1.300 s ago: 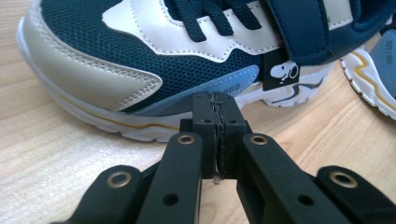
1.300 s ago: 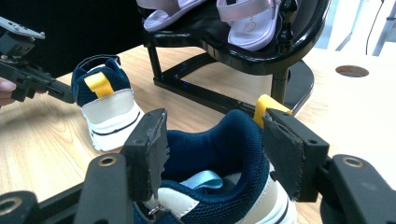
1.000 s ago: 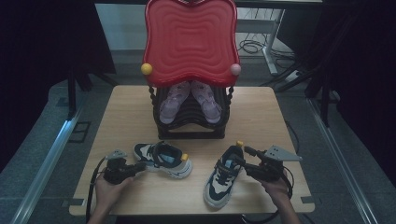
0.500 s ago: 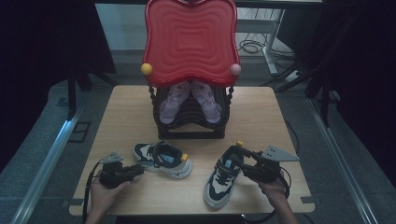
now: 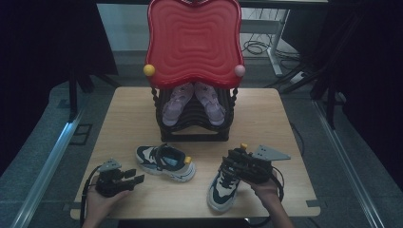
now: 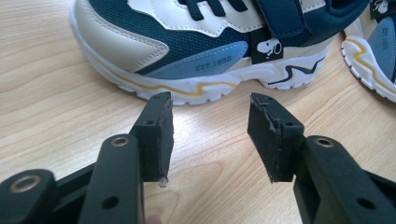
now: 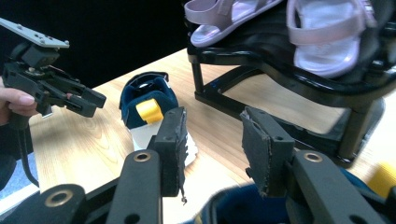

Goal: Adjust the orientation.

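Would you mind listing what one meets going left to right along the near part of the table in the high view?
Left gripper → left sneaker → right sneaker → right gripper.

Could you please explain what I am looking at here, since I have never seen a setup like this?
A person sits at a wooden table and holds a hand-operated gripper in each hand; there is no robot arm. The high view looks down from above: the left gripper is near the table's front left, the right gripper hovers over a sneaker. The other two pictures come from cameras riding on each gripper, looking along its two black fingers.

On the table lie two navy and white sneakers, the left sneaker and the right sneaker, and a black rack carrying a pair of lilac sandals under a red wavy top.

Nothing is held: the left fingers have just been opening, the right fingers closing, with no shoe between them yet.
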The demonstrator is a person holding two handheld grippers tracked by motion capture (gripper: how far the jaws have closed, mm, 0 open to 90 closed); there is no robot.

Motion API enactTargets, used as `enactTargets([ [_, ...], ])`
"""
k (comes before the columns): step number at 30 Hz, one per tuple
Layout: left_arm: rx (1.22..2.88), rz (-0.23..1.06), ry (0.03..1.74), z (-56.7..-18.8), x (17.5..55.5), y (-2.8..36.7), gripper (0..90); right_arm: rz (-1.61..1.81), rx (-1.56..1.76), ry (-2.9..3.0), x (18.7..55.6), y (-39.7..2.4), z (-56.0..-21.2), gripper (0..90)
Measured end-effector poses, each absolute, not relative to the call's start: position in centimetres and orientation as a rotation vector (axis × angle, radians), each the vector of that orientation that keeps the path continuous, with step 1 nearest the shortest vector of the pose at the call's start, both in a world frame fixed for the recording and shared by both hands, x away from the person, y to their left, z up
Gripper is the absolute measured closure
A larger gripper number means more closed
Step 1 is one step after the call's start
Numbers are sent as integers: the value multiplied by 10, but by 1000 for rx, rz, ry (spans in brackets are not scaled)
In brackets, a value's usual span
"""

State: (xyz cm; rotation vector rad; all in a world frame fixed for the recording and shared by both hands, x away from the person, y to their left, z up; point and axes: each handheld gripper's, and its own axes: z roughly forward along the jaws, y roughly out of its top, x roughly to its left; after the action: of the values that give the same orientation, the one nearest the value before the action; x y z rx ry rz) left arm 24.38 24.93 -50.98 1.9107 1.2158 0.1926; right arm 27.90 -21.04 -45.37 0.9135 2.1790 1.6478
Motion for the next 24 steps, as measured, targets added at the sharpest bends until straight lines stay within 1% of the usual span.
enactTargets([
  [4,1887,200,1221,-506,243,256,491,1640,910,2182,283,-194,-449,595],
  [7,1881,195,1229,-507,243,259,484,1650,920,2181,290,-180,-444,634],
  [10,1881,192,1226,-507,243,261,480,1601,908,2235,300,-162,-439,775],
  [13,1871,186,1223,-506,242,264,476,1612,908,2296,311,-142,-436,858],
  [16,1857,181,1227,-507,240,267,473,1627,942,2318,318,-125,-437,885],
  [19,1852,176,1231,-508,240,268,469,1606,969,2343,323,-109,-440,889],
  [24,1857,188,1235,-508,240,269,464,1567,994,2352,330,-97,-447,890],
])
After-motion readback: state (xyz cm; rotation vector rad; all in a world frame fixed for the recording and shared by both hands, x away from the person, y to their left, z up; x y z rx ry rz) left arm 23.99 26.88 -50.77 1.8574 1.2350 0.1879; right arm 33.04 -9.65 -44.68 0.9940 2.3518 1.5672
